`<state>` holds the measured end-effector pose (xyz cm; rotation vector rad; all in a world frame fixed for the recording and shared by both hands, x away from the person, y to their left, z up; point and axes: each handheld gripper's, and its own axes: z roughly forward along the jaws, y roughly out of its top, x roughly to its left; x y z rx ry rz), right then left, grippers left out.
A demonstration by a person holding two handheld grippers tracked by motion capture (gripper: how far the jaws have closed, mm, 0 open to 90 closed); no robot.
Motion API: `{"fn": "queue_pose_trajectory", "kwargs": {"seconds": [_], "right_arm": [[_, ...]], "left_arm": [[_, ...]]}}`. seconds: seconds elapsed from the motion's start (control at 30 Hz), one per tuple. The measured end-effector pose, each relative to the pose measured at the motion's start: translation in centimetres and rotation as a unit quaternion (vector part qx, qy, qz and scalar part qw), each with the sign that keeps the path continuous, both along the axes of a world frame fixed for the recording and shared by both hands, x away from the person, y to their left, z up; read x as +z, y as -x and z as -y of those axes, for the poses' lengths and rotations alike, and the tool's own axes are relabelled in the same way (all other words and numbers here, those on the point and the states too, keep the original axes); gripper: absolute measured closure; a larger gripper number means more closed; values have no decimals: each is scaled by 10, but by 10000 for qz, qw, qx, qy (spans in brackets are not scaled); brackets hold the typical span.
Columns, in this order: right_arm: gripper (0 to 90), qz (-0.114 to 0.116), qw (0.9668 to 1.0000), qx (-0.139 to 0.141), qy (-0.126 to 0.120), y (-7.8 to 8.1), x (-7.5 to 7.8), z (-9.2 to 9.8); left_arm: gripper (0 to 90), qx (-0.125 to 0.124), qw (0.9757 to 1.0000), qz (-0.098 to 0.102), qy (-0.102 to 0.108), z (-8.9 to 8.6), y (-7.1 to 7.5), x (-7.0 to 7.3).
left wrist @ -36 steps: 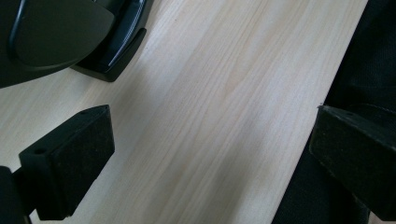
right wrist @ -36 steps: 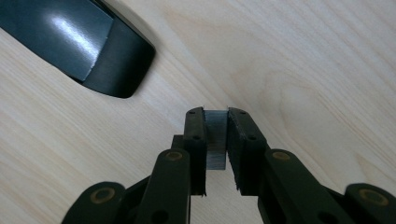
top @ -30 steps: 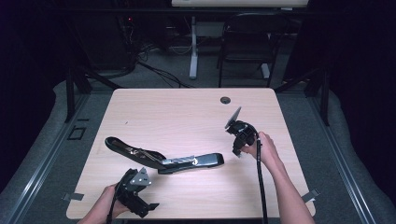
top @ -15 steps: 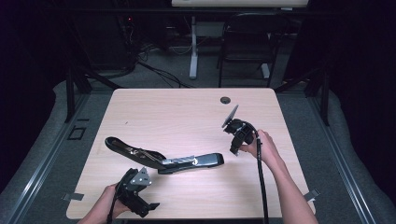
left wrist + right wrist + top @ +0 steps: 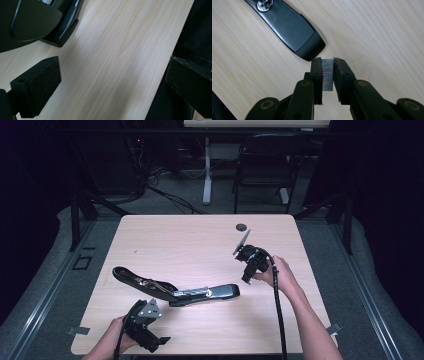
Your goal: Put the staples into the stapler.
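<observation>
Since a second ago, little has shifted: the right hand-held gripper (image 5: 248, 262) has edged slightly toward the 2 o'clock side of the bench (image 5: 200, 240), and the left hand-held gripper (image 5: 145, 320) stays put near the front edge at 7 o'clock.

From where I stand, a long black stapler (image 5: 175, 290) lies opened out flat across the front half of the bench, its arm swung back toward 9 o'clock and its base reaching toward 5 o'clock. It seems to be laid open this way so that its magazine can be reached for loading.

The right hand-held gripper's jaws are nearly closed, pinching a small silvery strip of staples (image 5: 327, 75) between the pads. In the right gripper view, the strip stands upright in the jaws, just beside the rounded black end of the stapler (image 5: 287, 27), apart from it and not touching. Held by its sides like this, the strip's length is probably kept free to slide into the channel.

The left hand-held gripper's jaws stand wide apart and carry nothing. Its own view looks down on bare wood, with part of the stapler (image 5: 37, 22) at 10 o'clock. It is likely waiting there to steady the stapler.

A small dark grommet (image 5: 241, 227) sits near the far edge at 12 o'clock.
</observation>
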<state>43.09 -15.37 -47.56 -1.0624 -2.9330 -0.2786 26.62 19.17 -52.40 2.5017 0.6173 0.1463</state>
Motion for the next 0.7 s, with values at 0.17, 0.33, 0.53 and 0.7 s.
{"fn": "queue_pose_trajectory", "kwargs": {"seconds": [0.17, 0.33, 0.53, 0.7], "right_arm": [[784, 56, 10000, 73, -31, 1, 2, -4], [784, 69, 9998, 181, -19, 1, 4, -7], [784, 162, 9994, 294, -86, 4, 9, -12], [784, 216, 9987, 458, -95, 5, 14, -16]], "left_arm": [[0, -30, 10000, -16, -3, 0, -1, 0], [0, -58, 10000, -27, -1, 1, -1, -1], [0, -66, 10000, -31, -6, 2, -2, -1], [0, -67, 10000, -11, -20, 2, -2, -1]]}}
